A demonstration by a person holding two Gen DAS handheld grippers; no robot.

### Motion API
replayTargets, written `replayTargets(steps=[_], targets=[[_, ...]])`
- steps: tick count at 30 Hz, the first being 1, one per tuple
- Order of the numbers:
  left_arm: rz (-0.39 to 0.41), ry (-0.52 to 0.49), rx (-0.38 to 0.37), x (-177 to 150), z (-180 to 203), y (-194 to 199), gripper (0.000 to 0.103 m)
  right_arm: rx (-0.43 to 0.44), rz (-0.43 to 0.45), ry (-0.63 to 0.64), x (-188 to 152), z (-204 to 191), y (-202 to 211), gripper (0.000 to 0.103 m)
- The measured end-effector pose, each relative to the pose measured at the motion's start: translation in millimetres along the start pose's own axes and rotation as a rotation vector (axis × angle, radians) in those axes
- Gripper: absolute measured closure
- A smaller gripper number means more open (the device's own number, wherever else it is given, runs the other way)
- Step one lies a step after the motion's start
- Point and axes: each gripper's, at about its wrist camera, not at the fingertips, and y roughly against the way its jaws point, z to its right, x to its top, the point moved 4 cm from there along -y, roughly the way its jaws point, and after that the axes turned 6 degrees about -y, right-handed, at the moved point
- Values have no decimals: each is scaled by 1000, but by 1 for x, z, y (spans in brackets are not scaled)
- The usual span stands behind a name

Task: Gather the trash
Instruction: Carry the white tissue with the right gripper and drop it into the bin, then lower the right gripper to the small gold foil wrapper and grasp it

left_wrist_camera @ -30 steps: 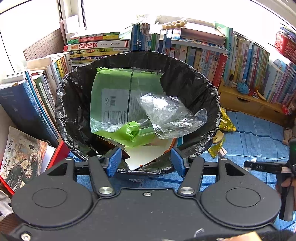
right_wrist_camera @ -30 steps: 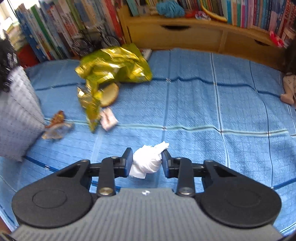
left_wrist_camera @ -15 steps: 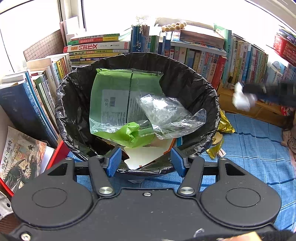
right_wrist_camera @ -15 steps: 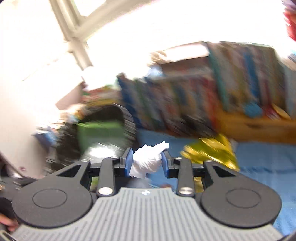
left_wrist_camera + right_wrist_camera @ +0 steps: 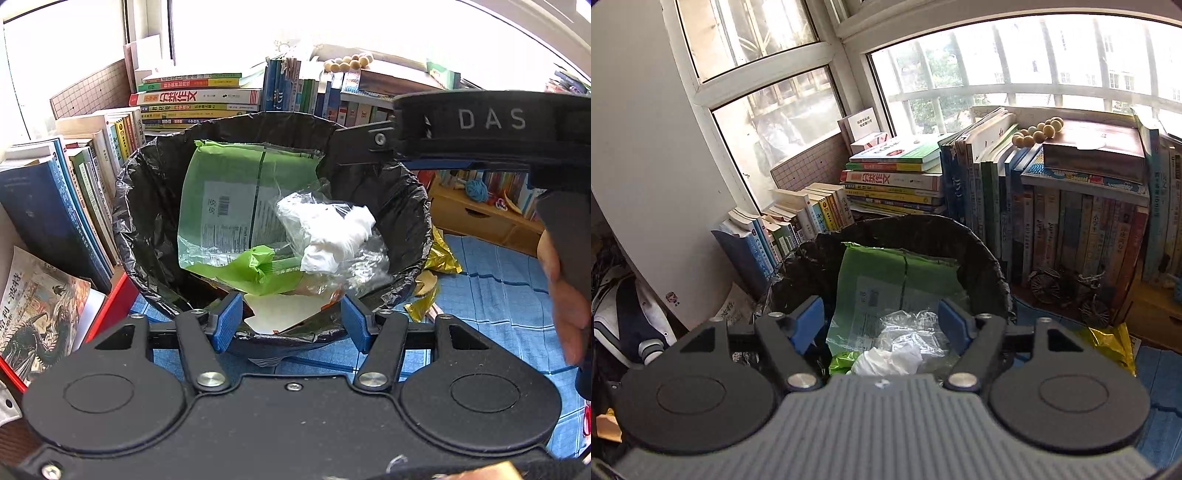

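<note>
Lying in bin (image 5: 982, 258), white tissue (image 5: 886, 360) below spread right claw (image 5: 881, 321)

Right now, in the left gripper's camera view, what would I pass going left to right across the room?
Leaning books → black-lined trash bin → green wrapper → crumpled white tissue → gold foil wrapper → blue mat → a hand.

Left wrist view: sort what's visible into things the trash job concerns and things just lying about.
Job:
- black-lined bin
- white tissue wad inside it
- green packet inside
- clear plastic wrap inside
- gold foil wrapper on the blue mat
- right gripper, open above the bin

Lying about:
- stacked books
- wooden beads
</note>
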Motion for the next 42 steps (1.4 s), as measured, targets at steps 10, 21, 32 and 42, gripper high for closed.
replayTargets(steps=[10,21,32,42], targets=[[5,-19,-7,0,0,4,46,-166,48,-104,-12,58,23,22],[6,-27,-9,-1,2,5,44,-297,-112,-160,-100,123,-3,32],[-15,-13,-8,2,2,2,44,-296,-168,-146,-156,129,-69,26],[-46,-7,-7,6,1,-6,44,-349,-242,-48,-163,133,-131,15]])
